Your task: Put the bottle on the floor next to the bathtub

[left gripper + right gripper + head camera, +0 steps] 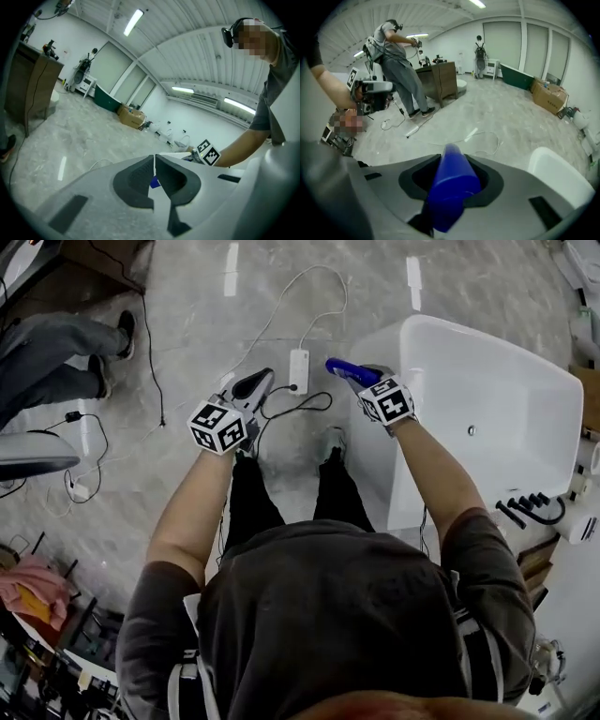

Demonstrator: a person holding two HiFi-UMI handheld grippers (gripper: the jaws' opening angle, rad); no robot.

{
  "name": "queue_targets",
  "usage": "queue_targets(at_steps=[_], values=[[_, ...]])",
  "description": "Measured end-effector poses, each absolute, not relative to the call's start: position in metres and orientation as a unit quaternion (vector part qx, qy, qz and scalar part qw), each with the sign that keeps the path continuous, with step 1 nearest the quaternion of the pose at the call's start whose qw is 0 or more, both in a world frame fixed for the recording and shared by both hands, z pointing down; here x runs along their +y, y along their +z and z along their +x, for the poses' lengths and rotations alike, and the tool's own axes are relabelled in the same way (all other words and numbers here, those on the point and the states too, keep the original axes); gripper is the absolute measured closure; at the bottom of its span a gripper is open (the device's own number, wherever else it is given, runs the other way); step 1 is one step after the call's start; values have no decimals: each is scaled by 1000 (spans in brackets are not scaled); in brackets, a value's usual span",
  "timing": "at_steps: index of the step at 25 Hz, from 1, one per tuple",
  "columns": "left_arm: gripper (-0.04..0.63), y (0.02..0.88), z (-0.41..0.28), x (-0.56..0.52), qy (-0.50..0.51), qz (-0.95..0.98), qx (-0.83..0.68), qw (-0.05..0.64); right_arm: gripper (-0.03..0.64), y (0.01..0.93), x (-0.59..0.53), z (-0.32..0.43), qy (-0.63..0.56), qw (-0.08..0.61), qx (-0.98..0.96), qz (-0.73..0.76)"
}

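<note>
Task partway. The blue cylindrical plastic bottle [339, 367] is in the air at upper centre of the head view, above the grey marbled floor [187, 306] and just beside the rim of the white glossy bathtub [506, 399]. Not yet set down; lowering and release are left.

Right gripper [451, 180]: jaws roughly half apart, clamped on the bottle's body.

Left gripper [154, 171]: jaws together, nothing between them.

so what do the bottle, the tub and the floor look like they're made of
Bottle: smooth, opaque blue with a soft sheen, probably plastic.
Tub: glossy, seamless white with a rounded rim, likely acrylic or enamel; the look leaves it open.
Floor: polished grey surface with pale veins that mirrors the ceiling lights, so marble or marble-look tile.
</note>
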State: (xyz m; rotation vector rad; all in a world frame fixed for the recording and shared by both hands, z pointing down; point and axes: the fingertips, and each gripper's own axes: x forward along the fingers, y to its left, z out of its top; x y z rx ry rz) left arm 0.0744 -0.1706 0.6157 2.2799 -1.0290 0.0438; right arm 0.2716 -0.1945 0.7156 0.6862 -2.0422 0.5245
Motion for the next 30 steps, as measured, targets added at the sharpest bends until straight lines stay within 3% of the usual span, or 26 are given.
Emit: queue_targets(at_steps=[16,30], values=[[580,941,97,-197,52,850,-368,375,482,1135,-165,318,210,606,-728,242],[580,1053,101,-189,72,841,-348,407,480,1268,-161,331,186,665,-688,221]])
